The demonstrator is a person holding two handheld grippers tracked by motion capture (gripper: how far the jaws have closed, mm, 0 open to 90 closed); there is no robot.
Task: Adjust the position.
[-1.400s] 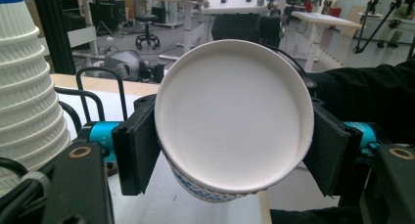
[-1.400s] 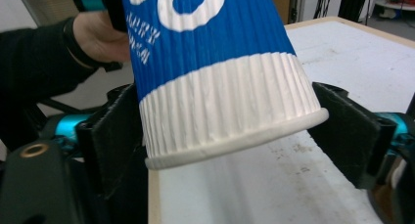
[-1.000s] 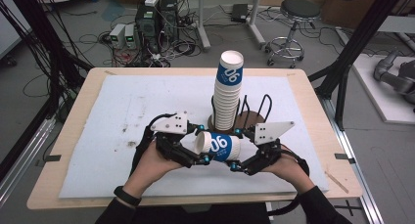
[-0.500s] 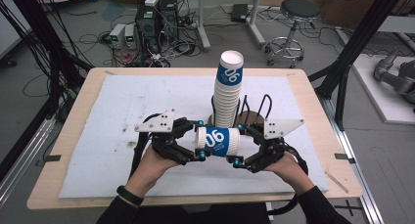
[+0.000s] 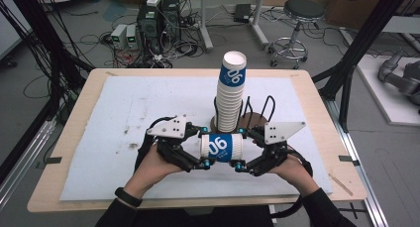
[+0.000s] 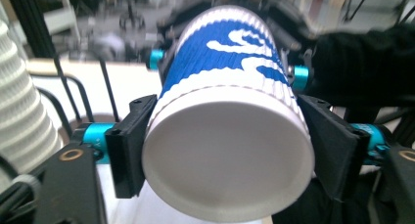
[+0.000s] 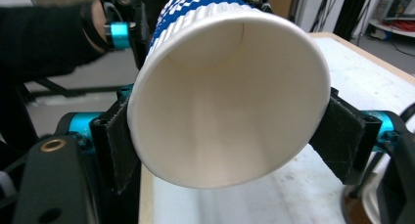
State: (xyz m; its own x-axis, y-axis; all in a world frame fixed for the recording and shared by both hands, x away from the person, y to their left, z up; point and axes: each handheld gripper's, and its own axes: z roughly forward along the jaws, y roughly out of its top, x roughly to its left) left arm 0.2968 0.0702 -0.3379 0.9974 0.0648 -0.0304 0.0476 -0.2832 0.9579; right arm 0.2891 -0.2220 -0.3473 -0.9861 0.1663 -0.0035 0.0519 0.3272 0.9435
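Observation:
A blue-and-white paper cup (image 5: pixel 221 147) lies on its side in the air above the white mat (image 5: pixel 114 118), held between both grippers. My left gripper (image 5: pixel 203 148) clamps its closed bottom end, which faces the camera in the left gripper view (image 6: pixel 227 155). My right gripper (image 5: pixel 240 150) clamps the open rim end, and the right gripper view looks straight into the cup's mouth (image 7: pixel 230 131). Black pads press the cup wall on both sides in each gripper view. Just behind stands a tall stack of cups (image 5: pixel 231 95).
The stack rests on a round wooden stand (image 5: pixel 255 122) with black wire loops (image 6: pixel 73 87), close behind the grippers. The mat covers a wooden table (image 5: pixel 64 138). Beyond its far edge are cables, electronics (image 5: pixel 148 24) and a stool (image 5: pixel 302 9).
The left gripper has moved right and shut on the cup's bottom end. The cup, tilted before, now lies level between both grippers, a little farther right.

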